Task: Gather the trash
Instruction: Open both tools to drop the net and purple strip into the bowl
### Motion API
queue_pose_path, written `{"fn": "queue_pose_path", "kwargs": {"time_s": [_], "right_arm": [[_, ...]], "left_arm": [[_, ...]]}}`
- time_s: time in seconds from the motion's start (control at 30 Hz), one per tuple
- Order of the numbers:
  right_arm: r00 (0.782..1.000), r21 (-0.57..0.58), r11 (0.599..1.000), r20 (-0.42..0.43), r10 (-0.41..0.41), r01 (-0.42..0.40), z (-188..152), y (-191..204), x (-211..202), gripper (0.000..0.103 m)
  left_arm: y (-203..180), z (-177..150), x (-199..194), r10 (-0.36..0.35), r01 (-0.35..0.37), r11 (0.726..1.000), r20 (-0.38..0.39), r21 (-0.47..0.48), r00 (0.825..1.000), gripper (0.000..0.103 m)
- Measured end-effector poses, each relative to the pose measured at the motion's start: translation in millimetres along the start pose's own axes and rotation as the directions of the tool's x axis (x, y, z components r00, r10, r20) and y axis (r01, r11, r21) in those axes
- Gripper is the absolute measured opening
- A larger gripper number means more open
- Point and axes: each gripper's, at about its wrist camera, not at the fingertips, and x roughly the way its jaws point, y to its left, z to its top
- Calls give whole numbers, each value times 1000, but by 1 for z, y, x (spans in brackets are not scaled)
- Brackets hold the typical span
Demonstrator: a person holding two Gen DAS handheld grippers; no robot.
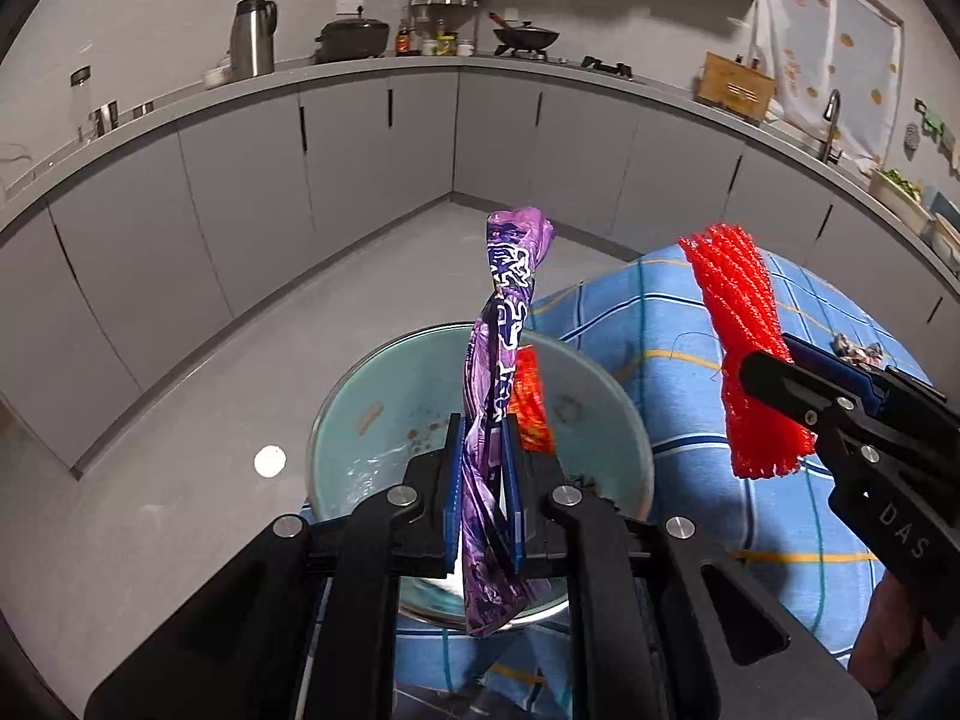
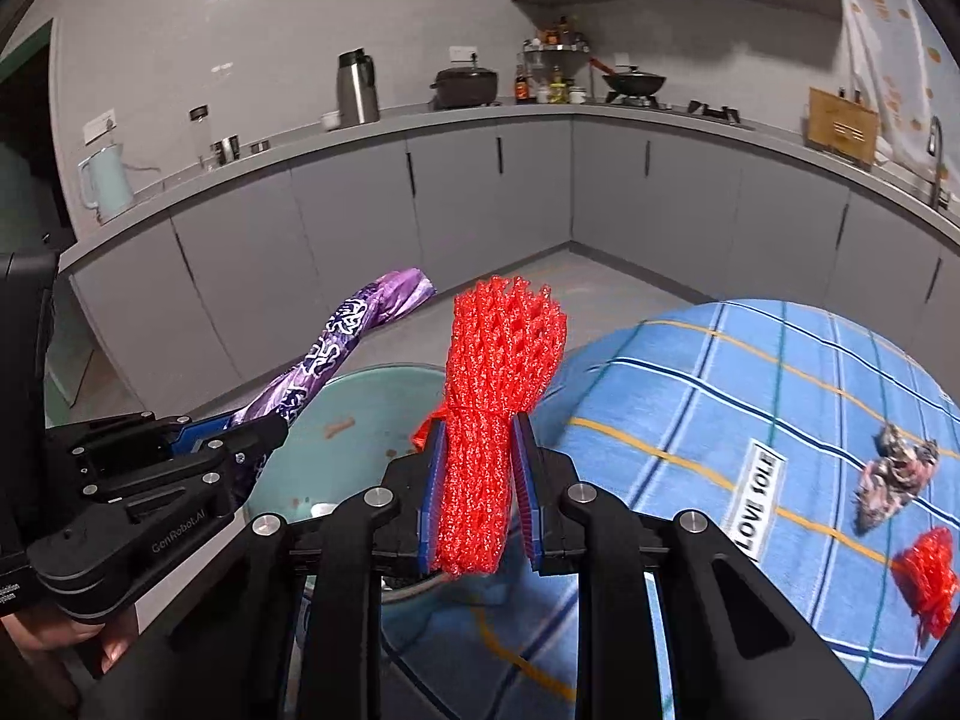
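My left gripper [image 1: 483, 492] is shut on a twisted purple wrapper [image 1: 507, 324] and holds it upright above a pale green bin [image 1: 360, 456]. It also shows in the right wrist view [image 2: 264, 426], with the wrapper [image 2: 354, 324] sticking up to the right. My right gripper [image 2: 480, 498] is shut on a red foam net [image 2: 498, 372], beside the bin [image 2: 372, 402]. In the left wrist view it [image 1: 774, 378] holds the net [image 1: 744, 336] at the right. A small piece of red netting [image 1: 531, 396] lies in the bin behind the wrapper.
A table with a blue checked cloth [image 2: 750, 396] carries another red net [image 2: 930, 570], a crumpled brownish scrap [image 2: 894, 474] and a white label [image 2: 759, 498]. Grey cabinets [image 1: 240, 180] and a counter with pots run along the back. Grey floor [image 1: 180, 420] lies left of the bin.
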Motion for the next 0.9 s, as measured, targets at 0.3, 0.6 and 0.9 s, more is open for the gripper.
{"fn": "queue_pose_path", "kwargs": {"time_s": [0.3, 0.6, 0.9], "right_arm": [[998, -34, 998, -29, 49, -50, 8, 18, 23, 22], [996, -47, 996, -67, 67, -70, 5, 23, 42, 22], [991, -55, 995, -104, 79, -85, 4, 27, 59, 22]], "left_arm": [[13, -4, 8, 31, -31, 999, -24, -20, 999, 13], [15, -11, 9, 47, -48, 998, -37, -35, 998, 13], [21, -18, 26, 65, -69, 997, -84, -44, 994, 13]]}}
